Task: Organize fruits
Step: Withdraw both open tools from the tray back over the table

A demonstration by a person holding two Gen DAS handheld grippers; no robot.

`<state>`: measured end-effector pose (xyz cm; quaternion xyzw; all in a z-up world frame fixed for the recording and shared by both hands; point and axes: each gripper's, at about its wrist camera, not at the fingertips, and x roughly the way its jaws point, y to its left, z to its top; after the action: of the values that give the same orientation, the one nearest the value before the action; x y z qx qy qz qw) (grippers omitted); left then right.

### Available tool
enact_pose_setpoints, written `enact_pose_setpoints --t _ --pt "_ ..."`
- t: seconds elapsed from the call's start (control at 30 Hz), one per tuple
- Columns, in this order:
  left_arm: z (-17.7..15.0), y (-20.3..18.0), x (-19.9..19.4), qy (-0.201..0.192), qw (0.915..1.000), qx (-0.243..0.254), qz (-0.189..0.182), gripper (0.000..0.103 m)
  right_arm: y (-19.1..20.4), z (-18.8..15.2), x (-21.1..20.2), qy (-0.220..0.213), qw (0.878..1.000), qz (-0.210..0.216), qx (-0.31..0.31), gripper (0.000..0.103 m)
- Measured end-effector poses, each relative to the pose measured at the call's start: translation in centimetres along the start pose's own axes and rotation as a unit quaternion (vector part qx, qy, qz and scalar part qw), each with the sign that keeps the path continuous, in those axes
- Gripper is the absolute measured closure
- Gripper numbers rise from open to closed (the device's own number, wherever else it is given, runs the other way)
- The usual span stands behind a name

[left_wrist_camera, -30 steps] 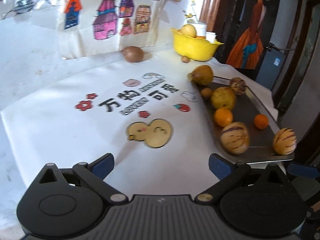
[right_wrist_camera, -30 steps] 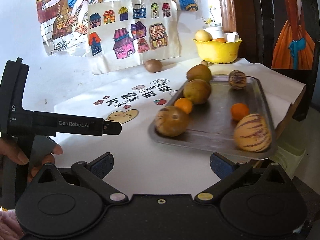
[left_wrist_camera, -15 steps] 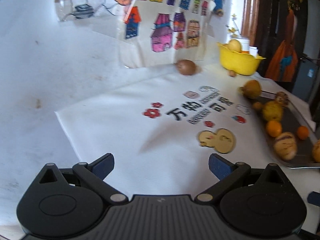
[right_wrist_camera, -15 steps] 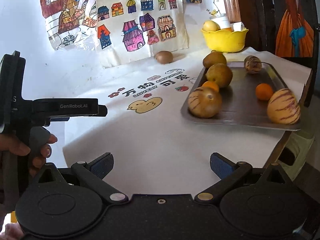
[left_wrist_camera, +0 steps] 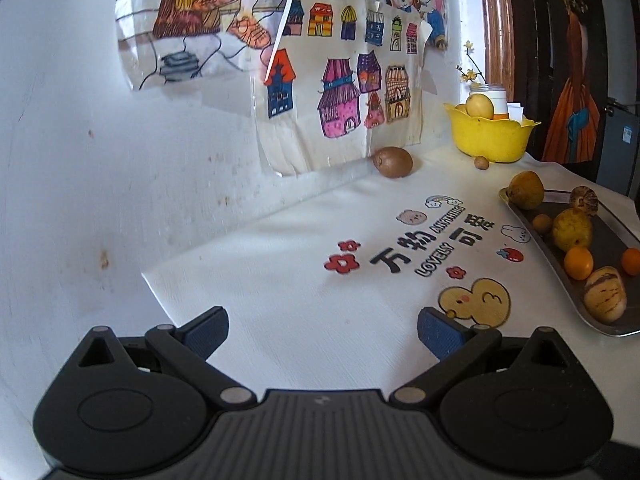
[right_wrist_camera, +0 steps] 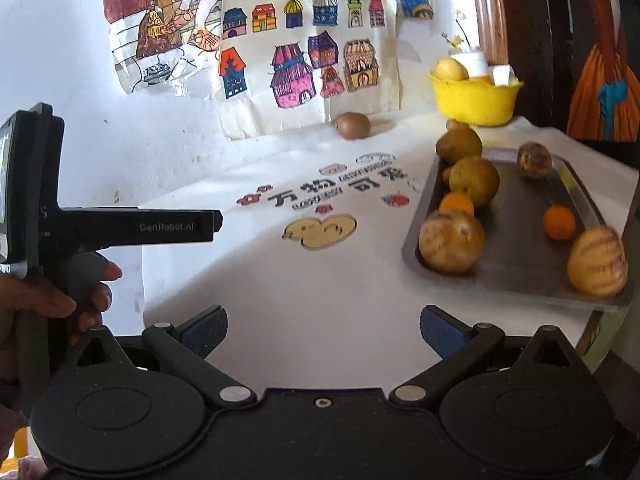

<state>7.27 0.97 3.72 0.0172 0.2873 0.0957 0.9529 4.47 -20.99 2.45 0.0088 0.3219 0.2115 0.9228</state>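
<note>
— Both grippers first: our left gripper has its jaws spread wide over the white cloth with nothing between them, and our right gripper is just as wide and empty.

— And the fruit?

— We see most of it on the metal tray to the right: two striped melons, oranges, yellow-brown fruits. One kiwi lies apart by the wall, near the yellow bowl.

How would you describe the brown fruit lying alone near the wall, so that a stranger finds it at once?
Find the paper with coloured houses hanging on the wall. Just below its lower right corner, on the white tablecloth, lies a brown kiwi. It alone sits away from both the metal tray and the yellow bowl.
</note>
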Motion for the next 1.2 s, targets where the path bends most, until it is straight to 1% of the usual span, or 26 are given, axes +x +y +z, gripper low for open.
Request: enact_pose_setpoints --t 0.13,0.27,0.4,0.5,0.57,0.6,0.67,0.73,0.8,0.87,0.93,1.03,1.07,1.13,1.2 --pt "1.1 0.3 0.7 -0.017 0.9996 0.018 -0.009 0.0 -0.3 1.2 0.6 0.018 0.999 0.009 -0.026 0.001" --pt "3.0 0.0 1.5 -0.043 0.9979 0.047 -0.003 0.0 -0.8 2.9 1.1 0.036 0.998 0.006 -0.054 0.001" --pt "5.0 -0.7 2.4 -0.069 0.9949 0.074 -0.002 0.0 -1.5 5.3 1.1 0.044 0.996 0.02 -0.075 0.0" --pt "6.2 -1.3 3.2 -0.109 0.9887 0.098 -0.031 0.0 -2.7 7.5 1.2 0.052 0.995 0.04 -0.072 0.001" --pt "7.1 -1.8 4.2 -0.132 0.9826 0.127 -0.029 0.0 -4.0 9.4 1.3 0.052 0.996 0.043 -0.061 0.001" --pt "7.6 -2.1 4.7 -0.137 0.9799 0.141 -0.031 0.0 -4.7 10.5 1.2 0.048 0.996 0.044 -0.057 0.001" --pt "8.8 -2.5 6.0 -0.136 0.9769 0.16 -0.041 0.0 -6.1 12.6 0.6 0.034 0.997 0.043 -0.052 0.001" --pt "9.9 -2.8 7.1 -0.132 0.9749 0.17 -0.057 0.0 -7.6 14.7 0.5 0.024 0.997 0.048 -0.048 0.001" --pt "10.7 -3.0 8.3 -0.135 0.9719 0.176 -0.077 0.0 -9.4 16.9 1.0 0.012 0.998 0.042 -0.04 0.0" --pt "11.2 -3.3 9.5 -0.135 0.9685 0.187 -0.093 0.0 -11.5 19.0 2.4 0.015 0.999 0.029 -0.023 0.0" --pt "11.8 -4.0 11.0 -0.12 0.9677 0.193 -0.109 0.0 -13.6 20.9 4.5 0.03 0.999 0.028 0.005 0.001" --pt "12.9 -5.0 13.2 -0.092 0.9714 0.18 -0.125 0.0 -16.3 23.7 8.2 0.048 0.997 0.024 0.06 0.001" --pt "13.3 -5.3 14.0 -0.083 0.9736 0.169 -0.129 0.0 -17.0 24.6 9.6 0.053 0.995 0.025 0.076 0.001" --pt "14.1 -5.7 15.8 -0.065 0.9782 0.146 -0.132 0.0 -18.5 26.1 13.0 0.075 0.991 0.04 0.102 0.001" --pt "14.7 -6.3 17.8 -0.051 0.982 0.121 -0.136 0.0 -19.4 27.0 16.0 0.081 0.988 0.042 0.126 0.001"
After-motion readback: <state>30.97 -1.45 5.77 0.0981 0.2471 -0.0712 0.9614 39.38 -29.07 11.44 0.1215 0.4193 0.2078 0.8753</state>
